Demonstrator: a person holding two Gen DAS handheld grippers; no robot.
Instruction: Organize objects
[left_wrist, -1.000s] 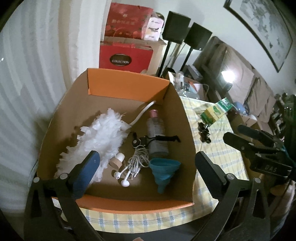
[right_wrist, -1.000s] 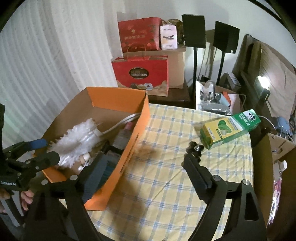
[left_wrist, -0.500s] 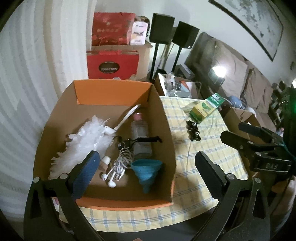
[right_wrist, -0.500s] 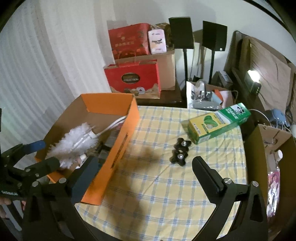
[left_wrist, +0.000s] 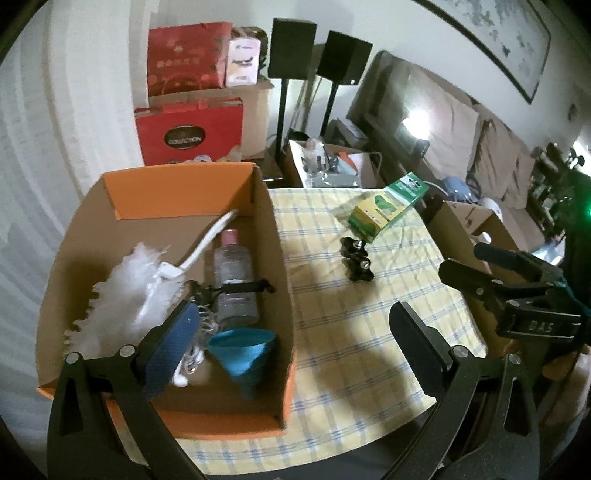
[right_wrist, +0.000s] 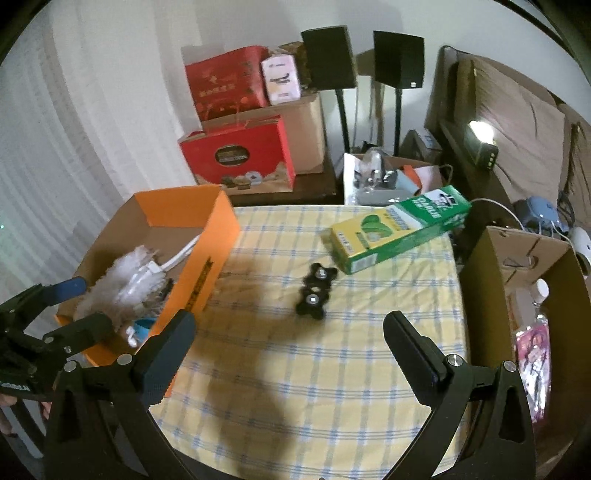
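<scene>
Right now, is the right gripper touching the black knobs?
Apart. The right wrist view shows the right gripper open, with bare tablecloth between its fingertips and the black knobs.

An open orange cardboard box (left_wrist: 192, 195) sits ahead-left of the right claw (right_wrist: 288, 350), holding a white feather duster (left_wrist: 122, 295), a clear bottle with a pink cap (left_wrist: 234, 280) lying flat, white earphones (left_wrist: 188, 363) and a blue funnel (left_wrist: 242, 350) on its side. Straight ahead of that claw two black star knobs (right_wrist: 316, 291) lie touching; just beyond them lies a green-and-yellow carton (right_wrist: 399, 229).
</scene>
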